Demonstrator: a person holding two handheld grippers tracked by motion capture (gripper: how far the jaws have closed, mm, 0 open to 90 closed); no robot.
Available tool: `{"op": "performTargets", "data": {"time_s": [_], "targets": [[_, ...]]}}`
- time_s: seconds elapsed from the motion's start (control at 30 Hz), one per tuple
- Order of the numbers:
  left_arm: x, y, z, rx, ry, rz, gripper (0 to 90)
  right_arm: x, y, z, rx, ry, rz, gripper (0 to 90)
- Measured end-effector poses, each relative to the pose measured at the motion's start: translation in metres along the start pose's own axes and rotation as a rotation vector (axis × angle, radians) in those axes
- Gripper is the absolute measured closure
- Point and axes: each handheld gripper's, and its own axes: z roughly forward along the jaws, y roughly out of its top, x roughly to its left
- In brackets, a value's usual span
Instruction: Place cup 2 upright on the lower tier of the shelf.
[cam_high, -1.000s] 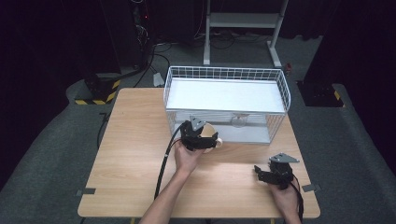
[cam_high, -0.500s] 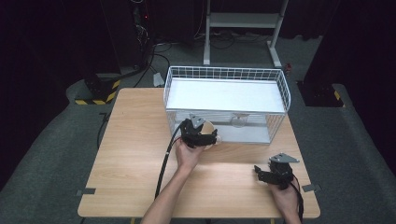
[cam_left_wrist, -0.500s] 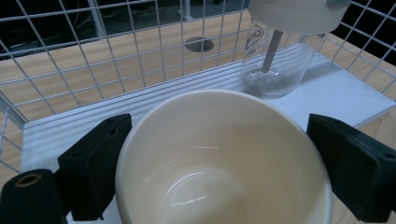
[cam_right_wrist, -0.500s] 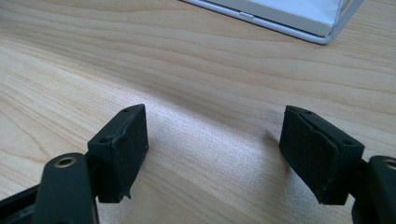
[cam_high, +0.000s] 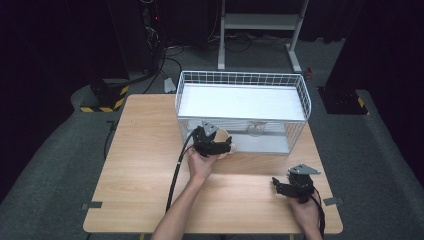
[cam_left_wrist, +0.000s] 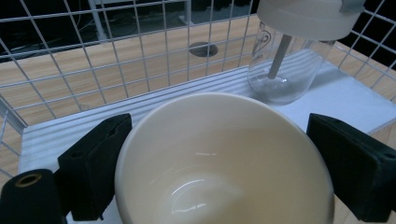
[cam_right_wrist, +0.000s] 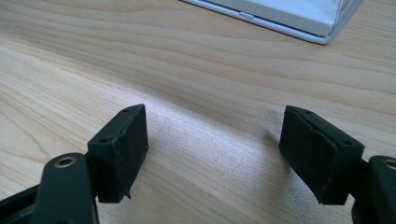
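In the left gripper view, the cream ceramic bowl (cam_left_wrist: 224, 163) sits between the two black jaws, its rim meeting the pad on either side, so the left gripper (cam_left_wrist: 224, 158) is clamped on the bowl across its width. Beyond the bowl's far rim that view shows the white wire basket (cam_left_wrist: 93, 56) seen through its near mesh wall, the pale liner on its floor, and a clear plastic bottle (cam_left_wrist: 285, 70) with a white cap standing up and to the right of the jaws.

From the high view the bowl (cam_high: 225, 145) is largely covered by the left gripper (cam_high: 212, 142), with a sliver of cream at its right side, and it lies hard against the basket's (cam_high: 242, 80) front wall; whether it rests on the table or is lifted I cannot tell. The bottle (cam_high: 256, 129) shows faintly behind the mesh, to the right of this gripper.

The right gripper (cam_right_wrist: 215, 154) has its jaws apart with bare wooden table (cam_right_wrist: 187, 70) between them, and the basket's corner lies ahead to the upper right. In the high view it (cam_high: 295, 187) rests near the table's front right edge, well apart from the bowl, with open tabletop to its left.
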Motion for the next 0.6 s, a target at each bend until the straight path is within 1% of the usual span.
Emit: {"op": "performTargets", "data": {"time_s": [0.03,0.2,0.23,0.6], "targets": [[0.0004,-0.0001,0.0012,-0.006,0.003,-0.006,10.0,0.0000,0.0000,0.0000,0.000,0.000,0.000,23.7],[0.0019,-0.0006,0.0038,-0.020,0.003,-0.006,10.0,0.0001,0.0000,0.0000,0.000,-0.001,0.001,23.7],[0.0022,-0.0008,0.0044,-0.023,0.002,-0.013,10.0,0.0001,0.0000,0.0000,0.000,-0.001,0.000,23.7],[0.0060,-0.0017,0.0100,-0.062,0.017,-0.010,10.0,0.0000,0.0000,0.0000,0.000,0.000,0.000,23.7]]}}
